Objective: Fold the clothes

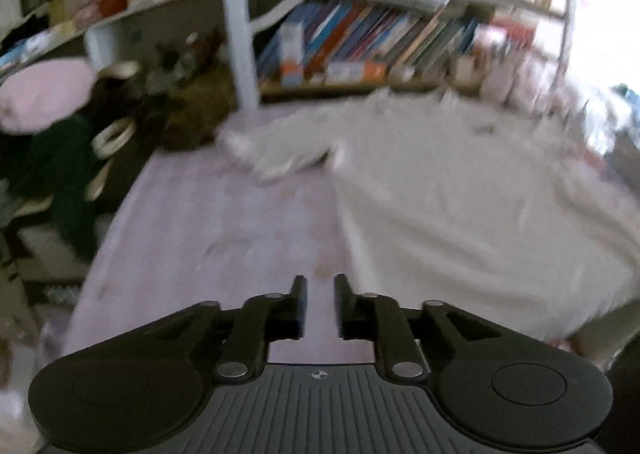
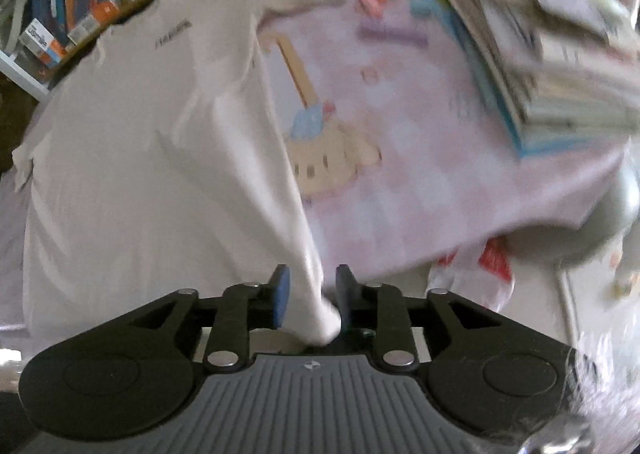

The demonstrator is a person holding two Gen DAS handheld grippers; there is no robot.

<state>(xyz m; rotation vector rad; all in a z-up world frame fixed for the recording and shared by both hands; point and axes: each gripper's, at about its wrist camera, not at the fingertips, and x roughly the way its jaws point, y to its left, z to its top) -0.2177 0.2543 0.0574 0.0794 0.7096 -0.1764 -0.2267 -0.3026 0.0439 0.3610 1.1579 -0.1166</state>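
Pink-clothed desk (image 2: pixel 420 190) bears a spread cream cotton T-shirt (image 2: pixel 132 158): right tongs (image 2: pixel 310 294), spread around its hem corner, should pinch firmly before lifting, while left tongs (image 1: pixel 320 304) hang slightly parted, empty.

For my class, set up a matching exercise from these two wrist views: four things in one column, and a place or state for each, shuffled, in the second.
Things
1. white shirt
2. left tongs
3. right tongs
4. stack of books

Places or states
A. slightly apart, nothing between the fingers
B. piled on the far right of the pink cloth
C. spread flat, sleeves out
D. fabric bunched between the fingers

Pairs: 1-C, 2-A, 3-D, 4-B
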